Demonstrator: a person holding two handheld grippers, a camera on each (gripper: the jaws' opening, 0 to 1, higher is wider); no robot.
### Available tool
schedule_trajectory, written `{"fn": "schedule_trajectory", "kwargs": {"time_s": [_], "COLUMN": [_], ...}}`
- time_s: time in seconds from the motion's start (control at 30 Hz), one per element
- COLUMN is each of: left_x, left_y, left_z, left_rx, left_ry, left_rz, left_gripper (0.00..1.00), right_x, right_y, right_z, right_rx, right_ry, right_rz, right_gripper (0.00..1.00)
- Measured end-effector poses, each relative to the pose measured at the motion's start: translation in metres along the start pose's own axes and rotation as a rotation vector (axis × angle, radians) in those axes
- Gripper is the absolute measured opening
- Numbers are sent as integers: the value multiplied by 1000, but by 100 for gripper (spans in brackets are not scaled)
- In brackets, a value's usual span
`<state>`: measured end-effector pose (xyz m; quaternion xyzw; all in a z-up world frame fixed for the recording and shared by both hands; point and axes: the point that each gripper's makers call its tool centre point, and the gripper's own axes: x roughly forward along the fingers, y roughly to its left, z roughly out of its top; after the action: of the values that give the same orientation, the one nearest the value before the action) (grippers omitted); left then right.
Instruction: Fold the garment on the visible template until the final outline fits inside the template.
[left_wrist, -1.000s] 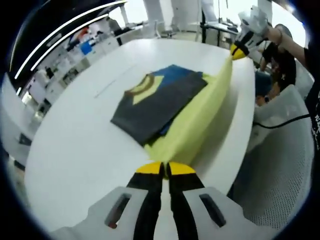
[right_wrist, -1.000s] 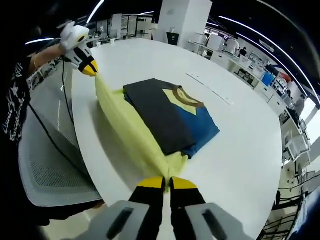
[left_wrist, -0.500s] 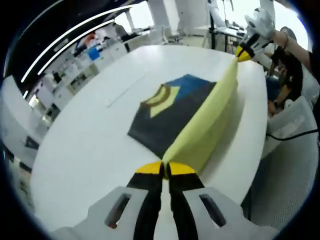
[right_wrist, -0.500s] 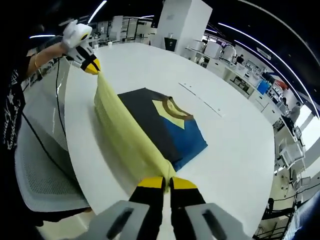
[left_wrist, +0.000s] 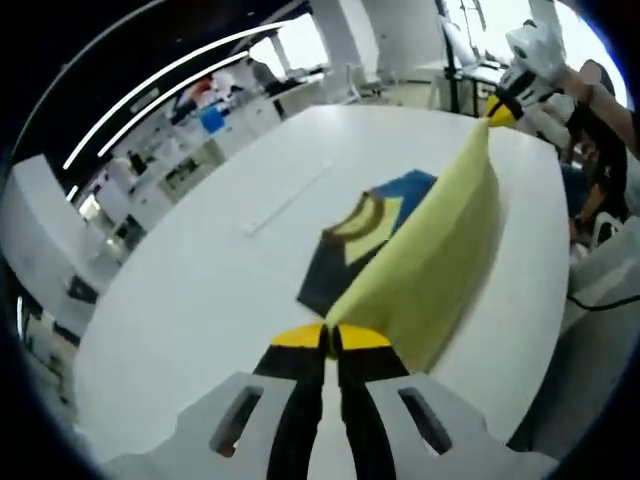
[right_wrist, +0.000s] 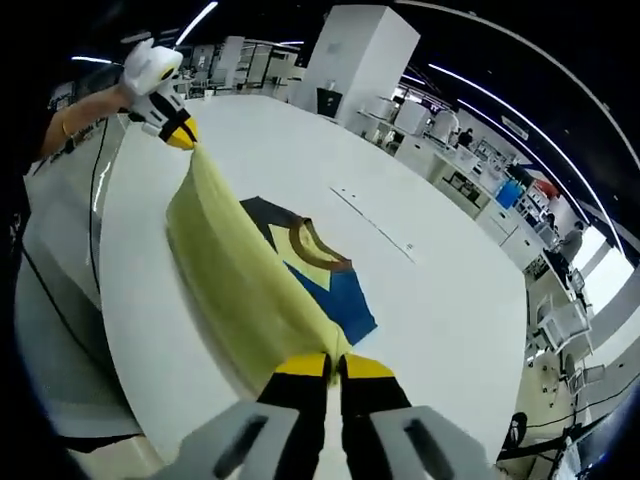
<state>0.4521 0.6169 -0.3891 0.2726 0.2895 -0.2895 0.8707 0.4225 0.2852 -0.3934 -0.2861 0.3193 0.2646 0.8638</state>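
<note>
A garment lies on the white table (left_wrist: 200, 270), dark grey and blue with a yellow V and a brown collar (left_wrist: 362, 222) (right_wrist: 310, 255). Its pale yellow side panel (left_wrist: 435, 245) (right_wrist: 235, 275) is lifted off the table and stretched taut between both grippers. My left gripper (left_wrist: 330, 338) is shut on one end of the yellow edge; it also appears at the far upper left in the right gripper view (right_wrist: 178, 133). My right gripper (right_wrist: 328, 366) is shut on the other end, seen at upper right in the left gripper view (left_wrist: 500, 108). The raised panel hides part of the dark body.
A thin line marking (left_wrist: 285, 195) (right_wrist: 375, 222) runs across the table beyond the garment. A person's arm (left_wrist: 600, 95) (right_wrist: 85, 105) holds the far gripper. White desks and shelving (right_wrist: 450, 160) stand behind the table; its edge curves close to the person.
Both grippers have carried the yellow panel up and over toward the collar side, so it now covers more of the dark body. Both stay shut on the fabric.
</note>
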Motion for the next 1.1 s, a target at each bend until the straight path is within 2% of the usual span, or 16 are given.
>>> {"fn": "schedule_trajectory", "kwargs": {"time_s": [0.17, 0.3, 0.43, 0.73, 0.93, 1.07, 1.1], "left_x": [5, 11, 20, 54, 74, 88, 95], "left_y": [11, 19, 24, 41, 51, 49, 55], "left_z": [10, 12, 14, 26, 24, 24, 20], "left_rx": [-1, -15, -25, -67, -85, -90, -93], "left_ry": [-22, -31, -40, -60, -52, -28, -23], "left_rz": [43, 57, 64, 90, 96, 85, 83], "left_gripper": [0, 0, 0, 0, 0, 0, 0], "right_x": [8, 15, 25, 54, 77, 92, 96], "right_y": [-19, -31, -34, -53, -59, -63, -64], "right_z": [13, 20, 24, 20, 16, 13, 13], "right_rx": [-14, -20, -4, 27, 136, 134, 131], "right_ry": [-13, -23, -29, -4, -9, 9, 13], "right_rz": [-35, -45, -48, -62, -41, -54, -56], "right_gripper": [0, 0, 0, 0, 0, 0, 0]}}
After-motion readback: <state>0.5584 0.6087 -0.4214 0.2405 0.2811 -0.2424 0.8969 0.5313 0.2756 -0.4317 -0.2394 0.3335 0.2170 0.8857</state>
